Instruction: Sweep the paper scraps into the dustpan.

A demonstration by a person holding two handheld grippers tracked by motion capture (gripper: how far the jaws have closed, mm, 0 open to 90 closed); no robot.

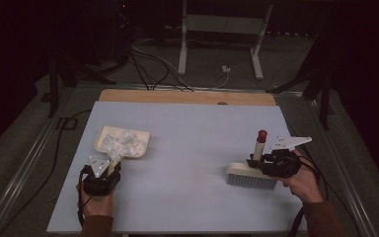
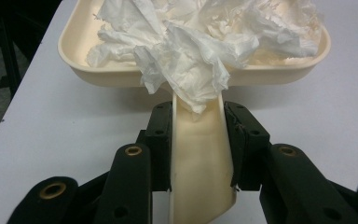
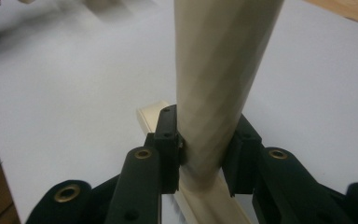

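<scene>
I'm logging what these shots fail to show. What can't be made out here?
- Dustpan floor: left gripper view, covered by crumpled paper.
- Brush bristles: high view, too small; right gripper view, cut off by the bottom edge.
- Brush handle's red tip: right gripper view, cut off at the top.
- Room beyond the table: high view, too dark.

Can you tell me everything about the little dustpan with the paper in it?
The dustpan is cream, looks like plastic, and has a shallow tray with rounded corners and a flat handle. It lies on the pale table at its left side. Crumpled white paper fills it and spills over the back rim onto the handle. The left gripper is shut on the handle.
</scene>
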